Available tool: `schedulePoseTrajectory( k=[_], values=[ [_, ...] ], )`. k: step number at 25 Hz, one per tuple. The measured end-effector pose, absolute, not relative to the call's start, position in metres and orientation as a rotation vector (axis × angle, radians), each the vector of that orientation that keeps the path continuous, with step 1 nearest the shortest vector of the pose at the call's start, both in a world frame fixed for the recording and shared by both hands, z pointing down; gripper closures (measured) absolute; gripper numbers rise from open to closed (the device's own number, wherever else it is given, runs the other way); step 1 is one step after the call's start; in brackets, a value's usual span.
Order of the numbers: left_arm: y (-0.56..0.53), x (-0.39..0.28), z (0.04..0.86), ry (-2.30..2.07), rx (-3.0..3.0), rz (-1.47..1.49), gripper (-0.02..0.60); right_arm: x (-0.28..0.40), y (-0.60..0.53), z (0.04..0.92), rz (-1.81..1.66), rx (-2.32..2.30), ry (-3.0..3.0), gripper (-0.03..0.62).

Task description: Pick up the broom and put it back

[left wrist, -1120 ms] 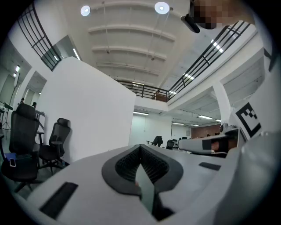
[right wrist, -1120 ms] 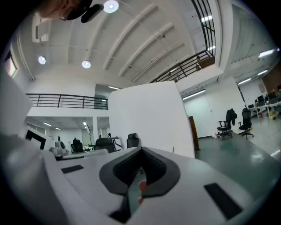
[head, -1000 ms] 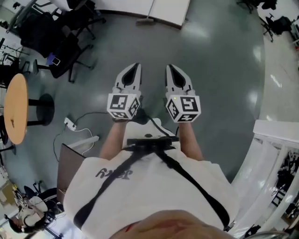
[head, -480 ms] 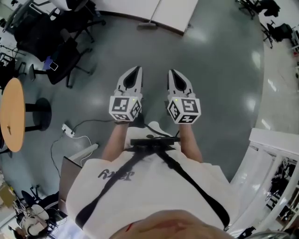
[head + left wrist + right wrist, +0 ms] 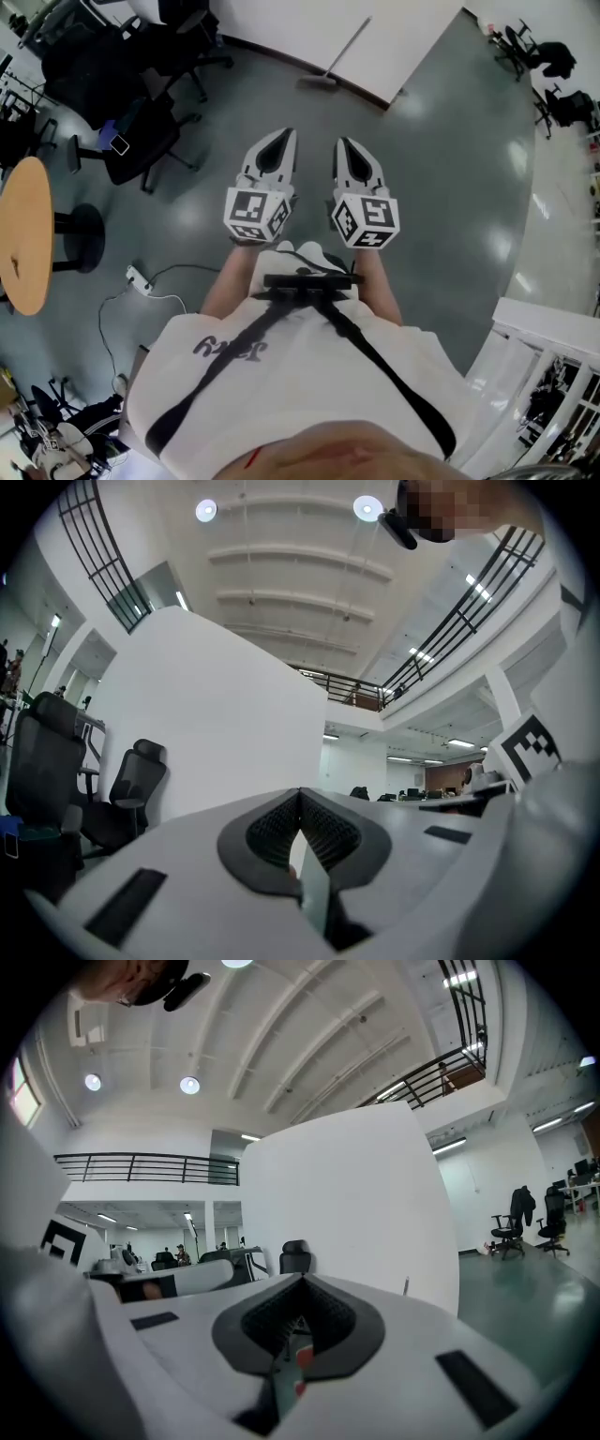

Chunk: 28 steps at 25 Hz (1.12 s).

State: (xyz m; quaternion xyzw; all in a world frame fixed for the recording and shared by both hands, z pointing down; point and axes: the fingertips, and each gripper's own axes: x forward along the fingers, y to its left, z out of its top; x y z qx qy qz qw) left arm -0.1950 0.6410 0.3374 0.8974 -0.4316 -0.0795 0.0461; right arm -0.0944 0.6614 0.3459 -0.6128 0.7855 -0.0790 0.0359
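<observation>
Both pairs of jaws are sitting pressed together with nothing between them. The left gripper (image 5: 279, 139) and the right gripper (image 5: 343, 143) are pointing side by side toward the top of the head view, just left and right of centre. The broom (image 5: 343, 52) is leaning against the white partition (image 5: 403, 42) at upper centre, its head resting on the grey floor (image 5: 450, 187), well apart from both grippers. Black office chairs (image 5: 141, 141) are standing at upper left, and a round wooden table (image 5: 23, 234) is sitting at the left edge.

Glossy grey-green floor (image 5: 450, 169); white far partition (image 5: 375, 37); orange-brown table (image 5: 23, 234) at left; black chairs (image 5: 141, 141); white left gripper (image 5: 283, 134) and right gripper (image 5: 342, 142) with black-and-white square markers.
</observation>
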Motion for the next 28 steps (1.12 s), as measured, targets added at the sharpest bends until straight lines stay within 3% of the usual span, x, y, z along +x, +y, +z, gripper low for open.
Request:
schedulePoseTrajectory(
  k=[17,28],
  values=[
    [0.456,-0.21,0.382,-1.309,2.631,-0.195,0.569,-0.111,0.46,0.39,-0.504,-1.756,2.395,0.589],
    [0.243,-0.153,0.352,-1.334,2.729,-0.152,0.569,-0.056,0.237,0.353,-0.42,-1.725,2.375,0.589]
  ],
)
